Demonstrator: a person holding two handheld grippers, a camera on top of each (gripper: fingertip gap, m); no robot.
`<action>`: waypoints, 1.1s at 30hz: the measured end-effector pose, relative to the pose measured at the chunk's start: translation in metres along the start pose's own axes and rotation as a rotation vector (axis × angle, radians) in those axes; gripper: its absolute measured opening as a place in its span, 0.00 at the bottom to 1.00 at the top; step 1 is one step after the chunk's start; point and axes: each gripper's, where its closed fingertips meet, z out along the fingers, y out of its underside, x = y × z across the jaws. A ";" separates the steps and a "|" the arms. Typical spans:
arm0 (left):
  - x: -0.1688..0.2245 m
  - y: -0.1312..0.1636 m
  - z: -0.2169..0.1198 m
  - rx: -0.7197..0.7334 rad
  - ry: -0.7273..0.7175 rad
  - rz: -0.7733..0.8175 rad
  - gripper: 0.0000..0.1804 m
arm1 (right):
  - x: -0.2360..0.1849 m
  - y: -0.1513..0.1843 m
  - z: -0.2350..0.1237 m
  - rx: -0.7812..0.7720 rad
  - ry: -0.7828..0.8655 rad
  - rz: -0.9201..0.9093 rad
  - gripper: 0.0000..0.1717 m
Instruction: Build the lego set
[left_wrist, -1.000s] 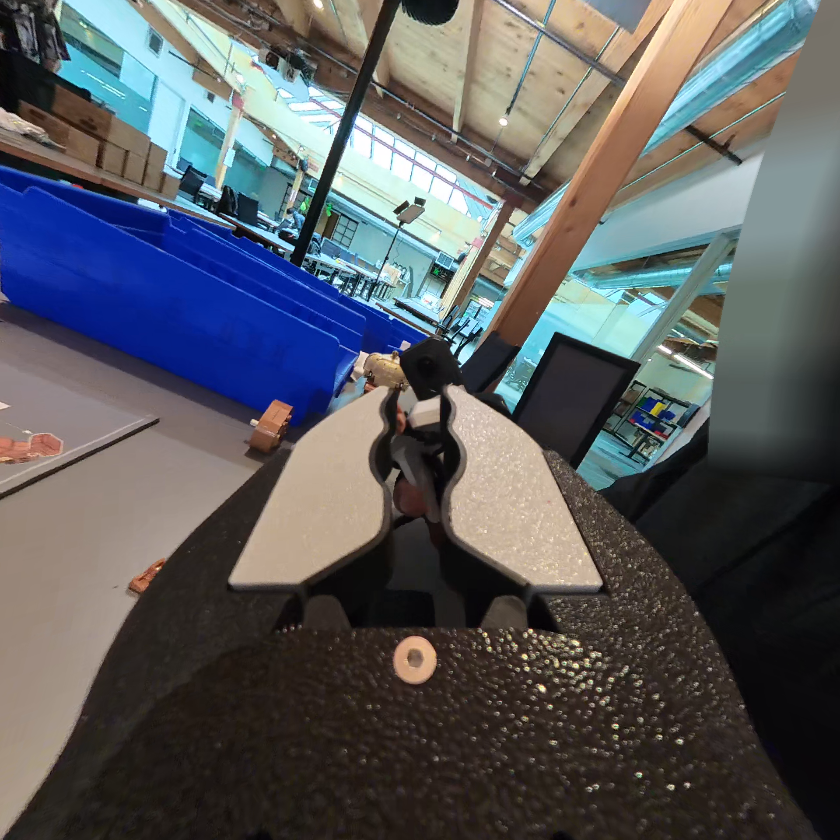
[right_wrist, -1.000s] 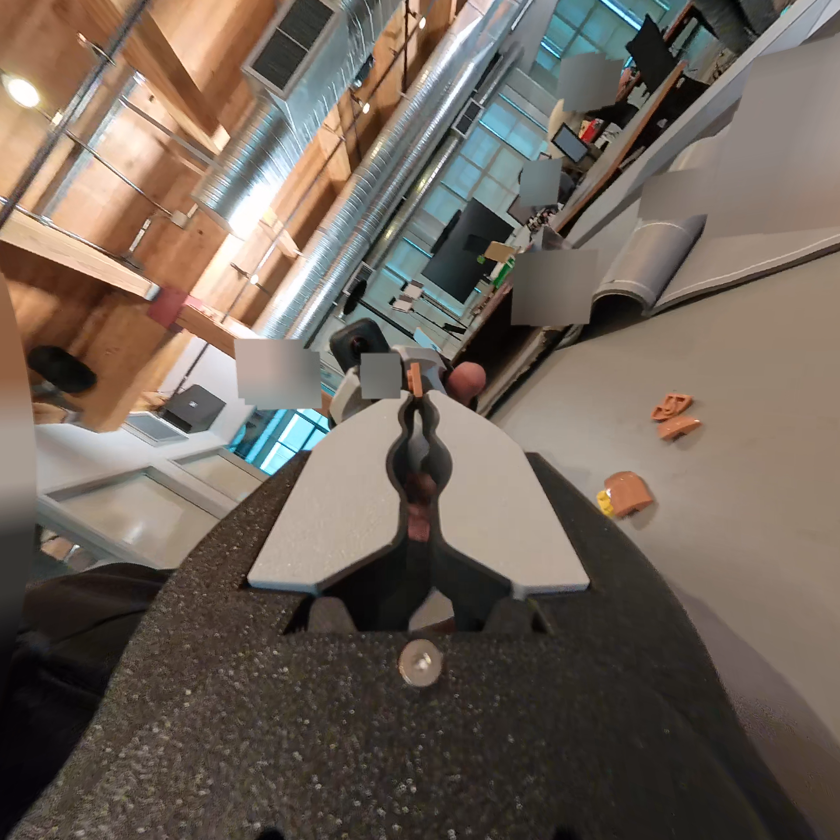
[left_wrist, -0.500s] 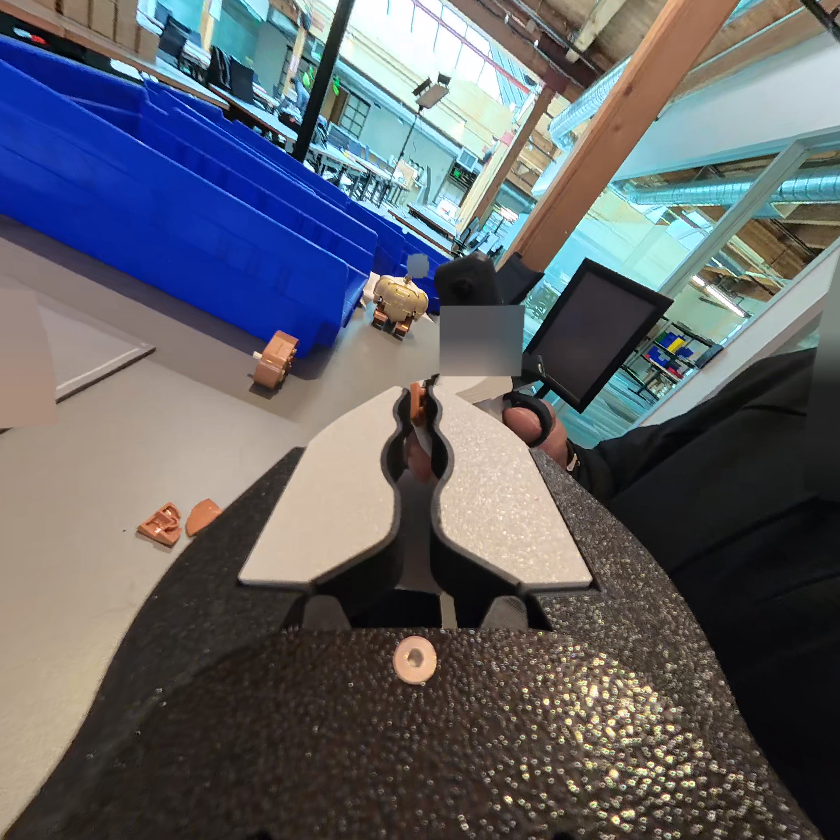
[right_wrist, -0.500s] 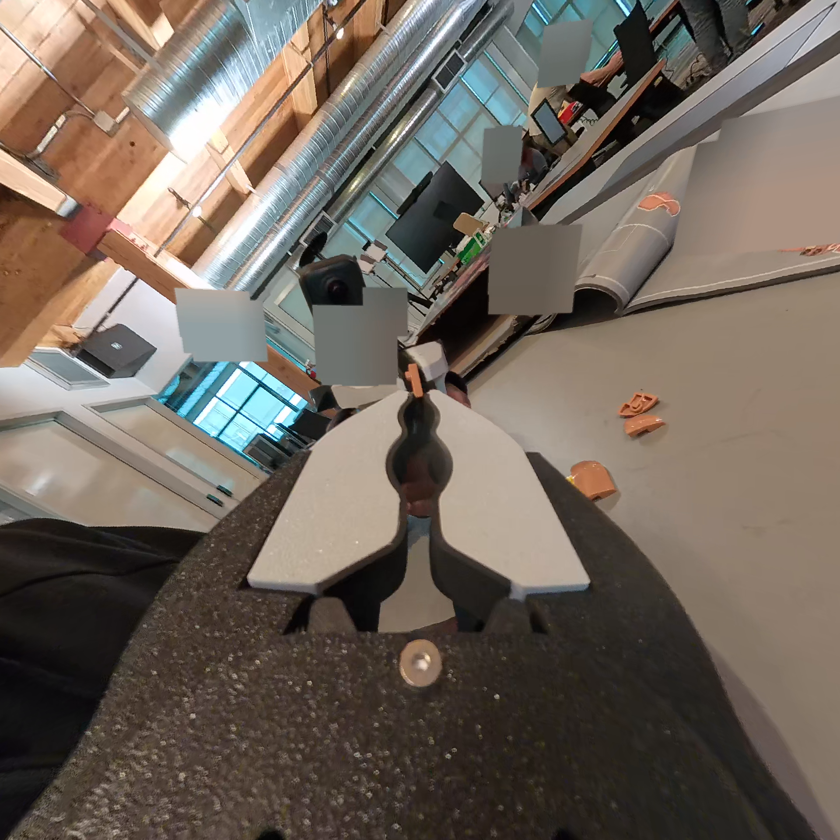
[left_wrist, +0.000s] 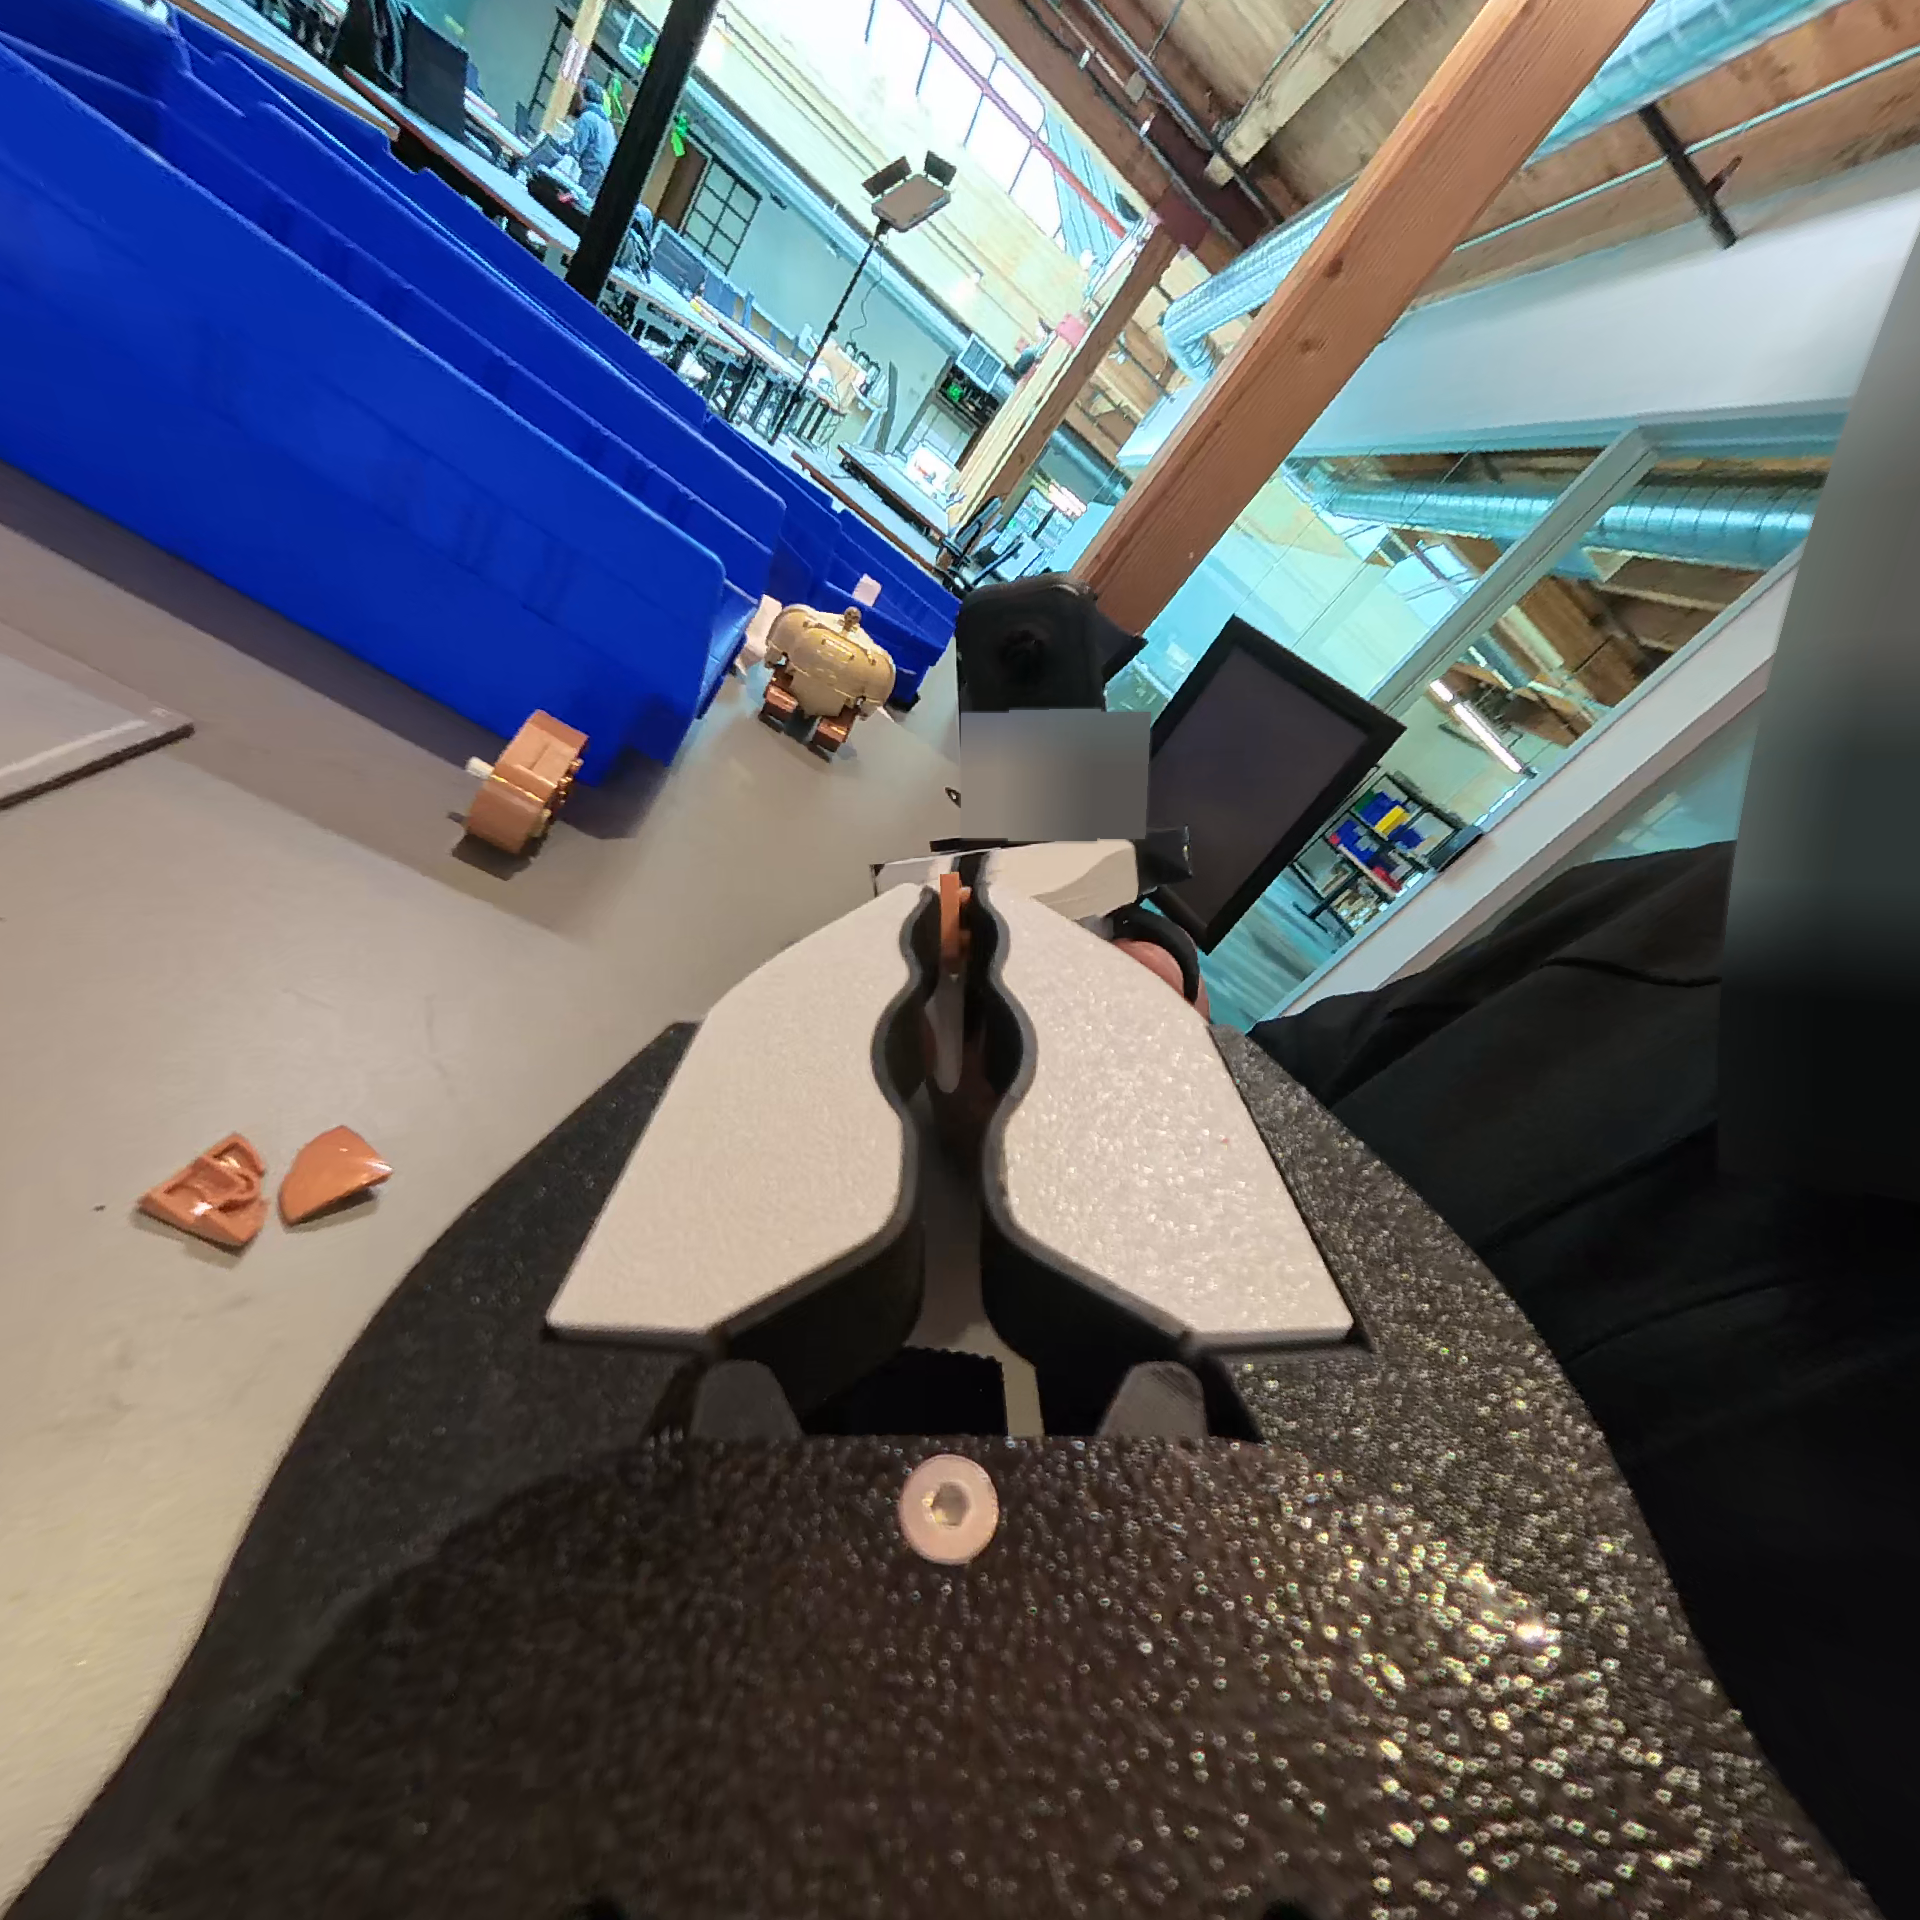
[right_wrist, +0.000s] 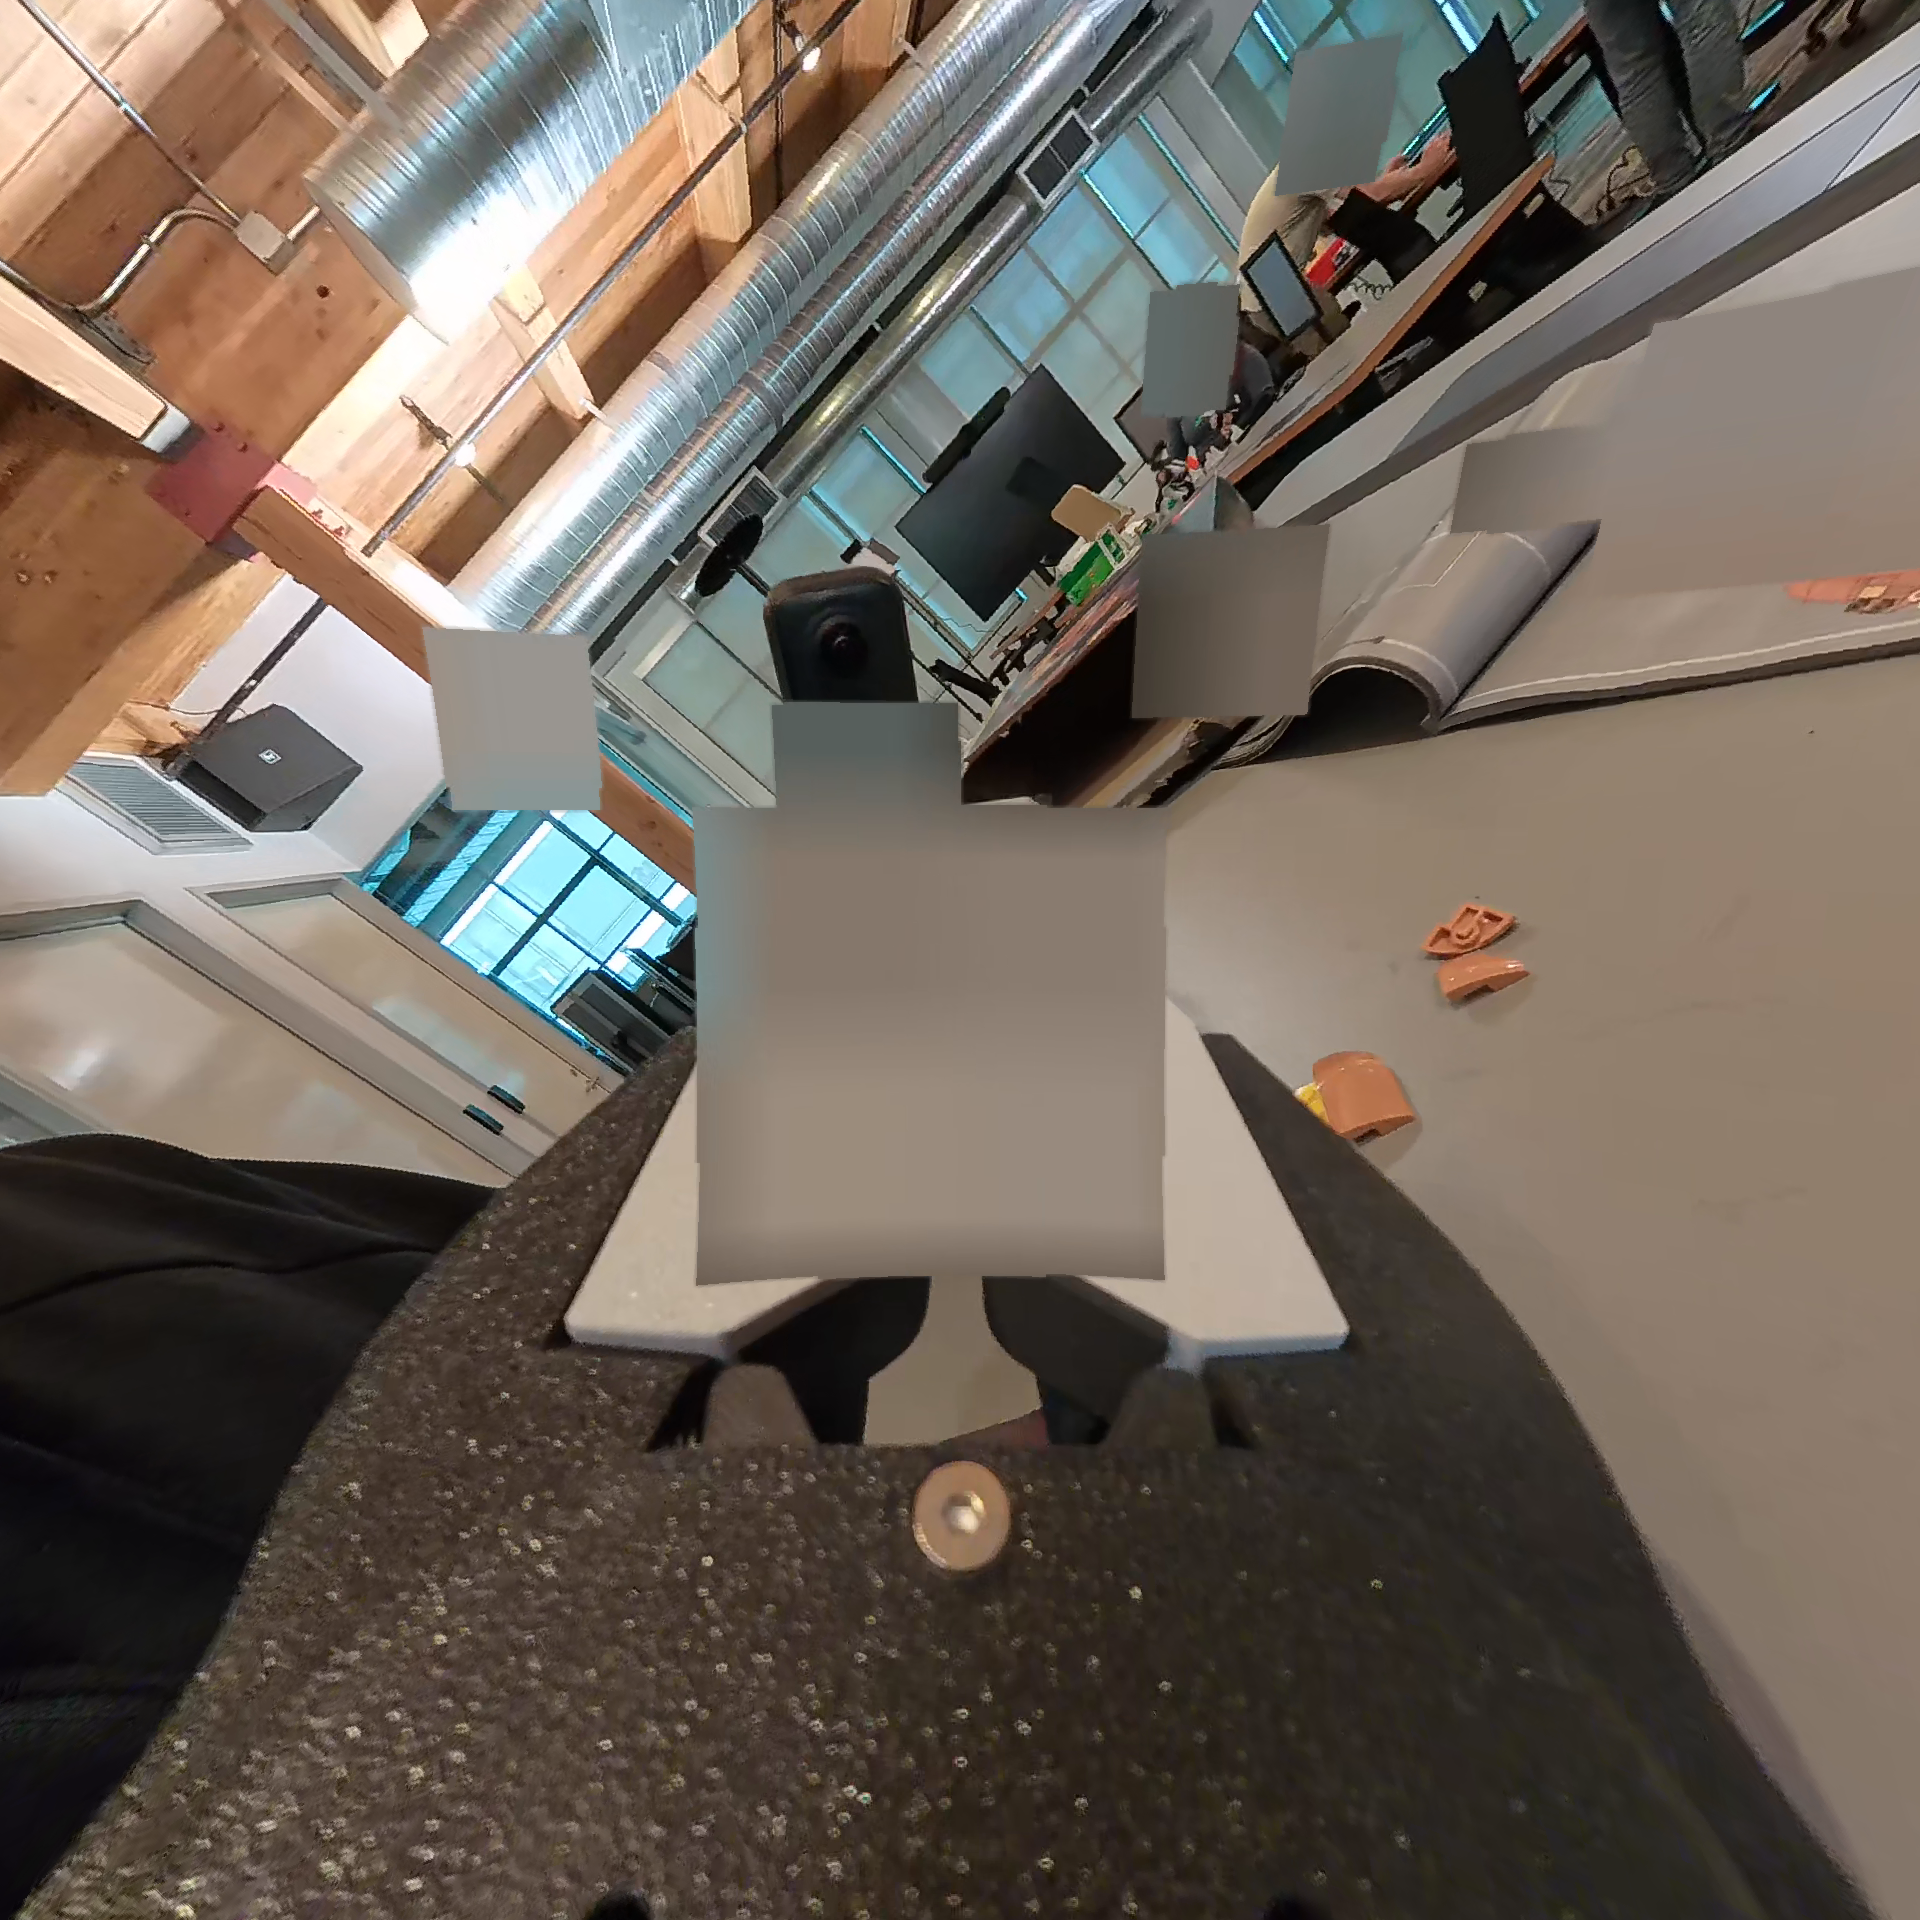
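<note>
**A:** What's on your desk, left to right?

**B:** In your left wrist view, the blue bins run along the far left. Near the left edge lie two small copper-coloured shell pieces, just beside each other. Farther off, a round copper part stands on edge just beside the front corner of the nearest bin, and a cream-and-copper assembly sits beyond it, close to the bins.

**A:** And your left gripper?

**B:** Clenched on a thin copper-coloured piece: it stands edge-on between the tips, poking up just above them. Your right gripper faces yours just past the tips, nose to nose (a blurred patch covers part of it), and a dark monitor stands to the right behind it.

**A:** What does the right wrist view give you?

**B:** Your right gripper's fingers are hidden there by a blurred patch, so I cannot tell what, if anything, they grasp. To its right on the desk, a rounded copper piece lies nearest, then the two shell pieces farther off, and an open booklet at the far right.
</note>
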 end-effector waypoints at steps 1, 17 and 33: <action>0.000 0.000 0.000 0.002 -0.001 0.004 0.03 | 0.000 -0.001 0.000 0.007 -0.001 0.007 0.02; -0.077 0.055 -0.033 -0.785 -0.139 0.706 0.16 | 0.013 -0.010 -0.028 0.058 0.086 0.046 0.02; -0.088 0.075 -0.022 -0.888 -0.067 0.713 0.13 | 0.020 -0.009 -0.027 0.024 0.111 0.062 0.01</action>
